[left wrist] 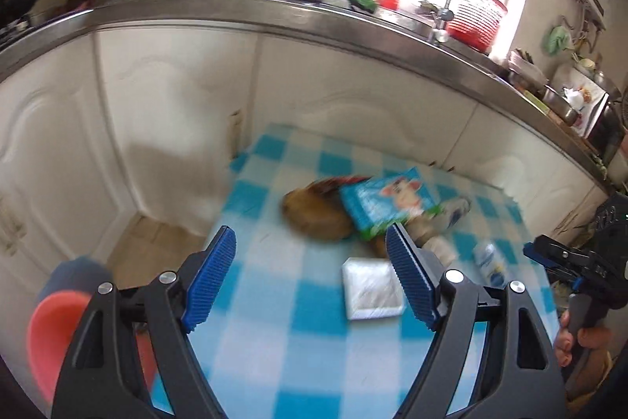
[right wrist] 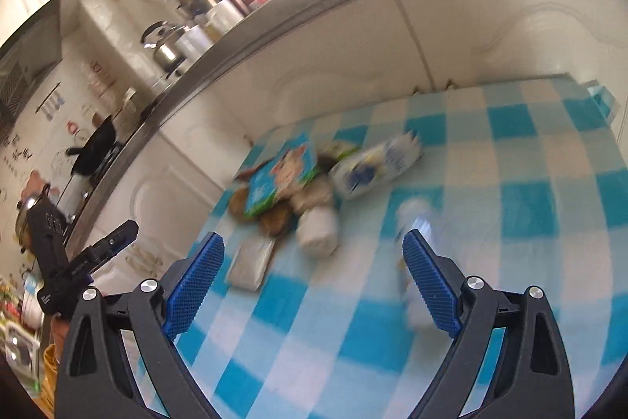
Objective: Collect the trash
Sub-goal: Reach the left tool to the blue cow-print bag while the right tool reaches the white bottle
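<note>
Now you are on the approach: nothing is picked up yet, and both views are blurred.

At the lower left of the left wrist view, a red bin (left wrist: 55,332) shows just past the table edge; it looks like where the trash should go, though I cannot be sure. Your left gripper (left wrist: 312,279) stands wide with nothing between the pads, over the checked cloth (left wrist: 274,360). Just inside its right pad lies a flat white packet (left wrist: 371,295). Above that, at the frame's centre, the trash sits in a heap: a brown lump (left wrist: 314,216) with a blue carton (left wrist: 386,201) across it, and pale wrappers trailing to the right. At the far right edge your other hand (left wrist: 581,340) holds the right gripper's handle.

In the right wrist view, the right gripper (right wrist: 314,281) is likewise wide and empty. The white packet lies near its left pad, the heap above centre, a crumpled white bag (right wrist: 376,167) to its right, and a small bottle (right wrist: 414,218) just above the right pad.

Next, I judge, you should slow down, pick one piece, and straddle it before closing.
</note>
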